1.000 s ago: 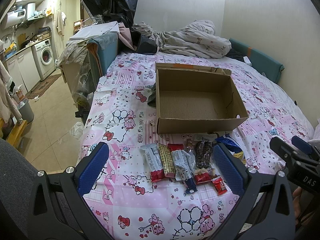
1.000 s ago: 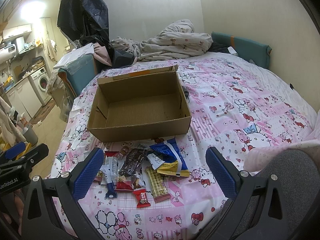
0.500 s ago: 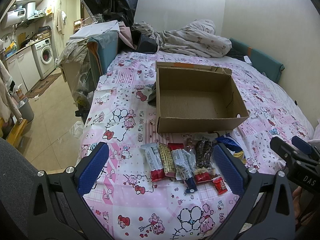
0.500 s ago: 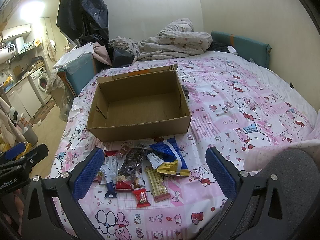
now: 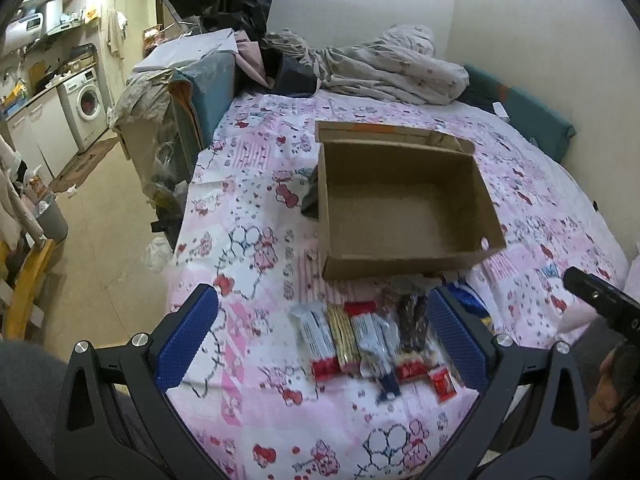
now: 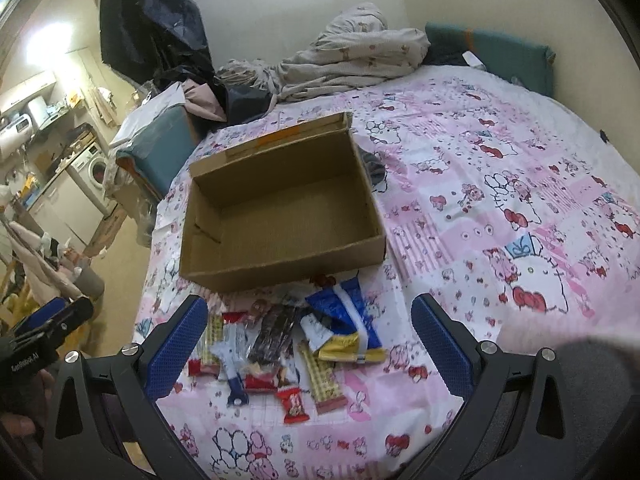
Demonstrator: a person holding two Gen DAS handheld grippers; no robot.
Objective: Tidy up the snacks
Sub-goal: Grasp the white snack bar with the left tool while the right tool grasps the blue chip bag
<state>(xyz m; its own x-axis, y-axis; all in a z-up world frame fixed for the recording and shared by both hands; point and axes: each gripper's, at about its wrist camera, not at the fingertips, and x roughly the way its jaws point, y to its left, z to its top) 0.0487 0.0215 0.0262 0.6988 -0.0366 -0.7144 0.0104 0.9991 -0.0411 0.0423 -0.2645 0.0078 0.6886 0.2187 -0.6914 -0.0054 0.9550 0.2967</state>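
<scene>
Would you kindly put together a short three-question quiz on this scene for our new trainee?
1. True or false: the cardboard box already holds snacks.
2. Where do the snack packets lie: (a) inside the box, (b) on the bedsheet before the box, (c) on the floor?
3. Complete: the left gripper and right gripper are both ____.

Key: 1 false, it is empty; 2 b; 3 open, holding nothing.

Snack packets (image 6: 288,344) before open-topped box (image 6: 280,204)
</scene>
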